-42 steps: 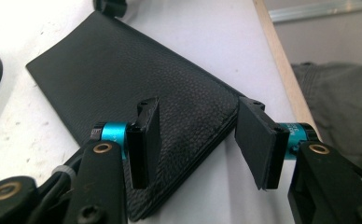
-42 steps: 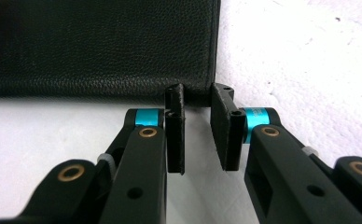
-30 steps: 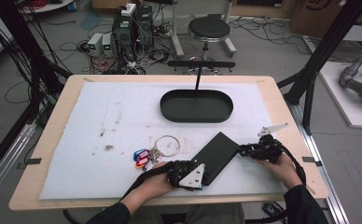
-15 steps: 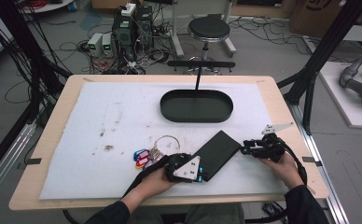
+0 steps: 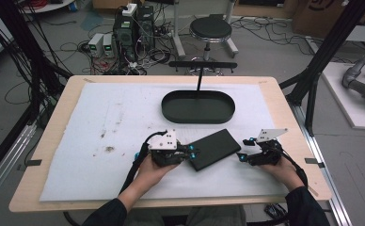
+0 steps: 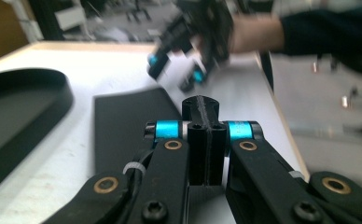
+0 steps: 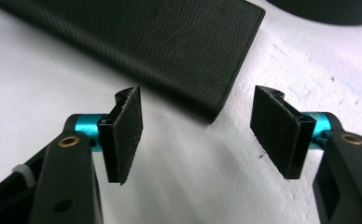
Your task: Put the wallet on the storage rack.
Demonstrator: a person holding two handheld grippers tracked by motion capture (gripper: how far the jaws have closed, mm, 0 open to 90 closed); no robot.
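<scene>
A wooden table (image 5: pixel 49 141) covered by a stained white mat (image 5: pixel 100 141) stands among floor cables and a stool (image 5: pixel 210 29). A flat black case (image 5: pixel 214 148) lies below an oval black tray (image 5: pixel 197 106). The left gripper (image 5: pixel 190 154), jaws pressed together and empty, touches the case's near end; the right gripper (image 5: pixel 241 156), jaws just opening, stands empty beside it.

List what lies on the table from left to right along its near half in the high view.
Left gripper → black flat case → right gripper.
</scene>
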